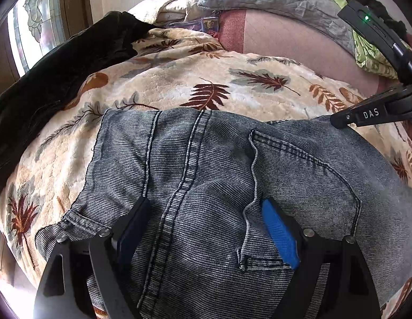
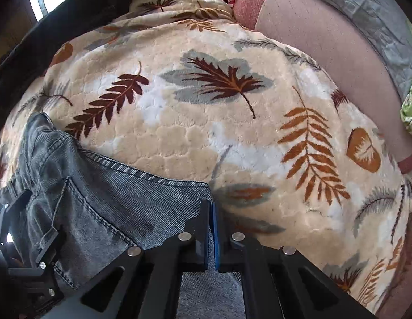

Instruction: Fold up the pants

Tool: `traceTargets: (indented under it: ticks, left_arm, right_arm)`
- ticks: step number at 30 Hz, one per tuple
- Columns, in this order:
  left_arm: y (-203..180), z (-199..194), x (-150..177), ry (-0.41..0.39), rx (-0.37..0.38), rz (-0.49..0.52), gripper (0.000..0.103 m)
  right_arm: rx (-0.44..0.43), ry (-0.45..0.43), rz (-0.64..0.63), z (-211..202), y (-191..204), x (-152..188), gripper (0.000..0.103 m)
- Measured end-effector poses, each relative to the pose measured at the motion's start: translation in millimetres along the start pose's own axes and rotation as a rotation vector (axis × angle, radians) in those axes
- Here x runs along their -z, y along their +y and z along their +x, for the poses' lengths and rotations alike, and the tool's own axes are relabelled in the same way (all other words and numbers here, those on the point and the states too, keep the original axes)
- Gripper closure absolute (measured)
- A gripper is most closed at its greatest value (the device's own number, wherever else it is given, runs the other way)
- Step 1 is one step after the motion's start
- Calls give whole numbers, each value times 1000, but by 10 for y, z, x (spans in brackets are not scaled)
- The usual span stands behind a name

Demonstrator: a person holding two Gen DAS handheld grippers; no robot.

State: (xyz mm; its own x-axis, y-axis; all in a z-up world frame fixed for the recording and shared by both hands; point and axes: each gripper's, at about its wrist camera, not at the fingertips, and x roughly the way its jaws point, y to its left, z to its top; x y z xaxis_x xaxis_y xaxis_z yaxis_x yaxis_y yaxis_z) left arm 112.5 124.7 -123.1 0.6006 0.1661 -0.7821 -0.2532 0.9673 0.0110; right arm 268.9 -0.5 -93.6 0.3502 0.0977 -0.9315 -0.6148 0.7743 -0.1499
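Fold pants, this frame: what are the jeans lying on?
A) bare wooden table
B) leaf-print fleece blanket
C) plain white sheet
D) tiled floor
B: the jeans lie flat on a cream blanket printed with brown, orange and grey leaves, which shows around the denim in both wrist views.

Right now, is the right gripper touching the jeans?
Touching. In the right wrist view the right gripper has its jaws shut at the corner of the jeans, and denim shows directly under its closed fingers.

Jeans (image 1: 206, 172) lower part cut off by frame edge; fabric at closed right fingers (image 2: 209, 212) hidden.
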Motion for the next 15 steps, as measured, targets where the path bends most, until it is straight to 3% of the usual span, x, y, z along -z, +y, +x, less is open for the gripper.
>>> traceTargets:
  ticks: [6,15]
  left_arm:
    - [-2,-7,18,-8,-5,7,17]
    - [3,-6,11,-9,0,6,17]
  right_arm:
    - [30,-1,-2,273,66,73,101]
    - [33,-61,74,-85,-153,91,98]
